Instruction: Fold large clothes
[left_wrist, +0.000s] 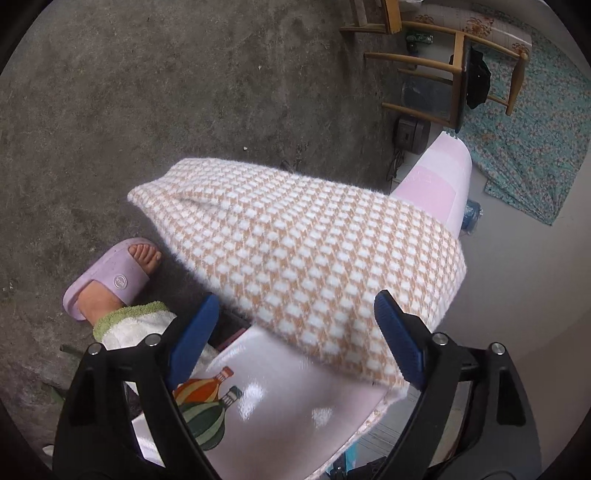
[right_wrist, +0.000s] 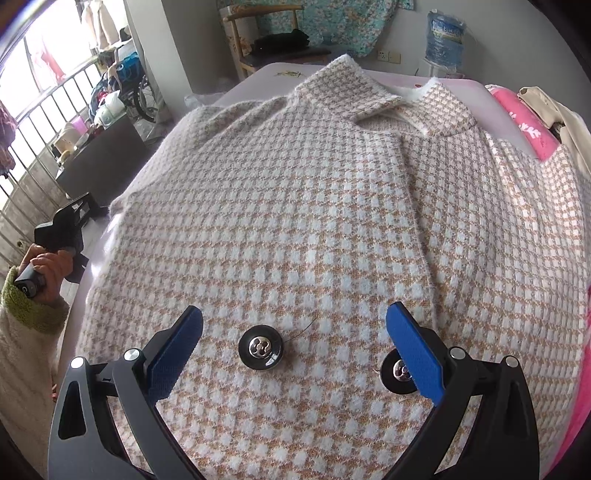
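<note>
A tan-and-white houndstooth coat lies spread face up on a pink table, collar at the far end. Two black buttons with silver centres, one and another, sit near my right gripper, which hovers open just above the cloth. In the left wrist view a part of the coat hangs past the table's edge. My left gripper stands open around the near end of that part, pads not pressing.
A person's foot in a lilac slipper stands on the concrete floor by the table. Wooden chairs and a floral cloth lie beyond. A pink cloth, a beige garment and a water jug are at the far right.
</note>
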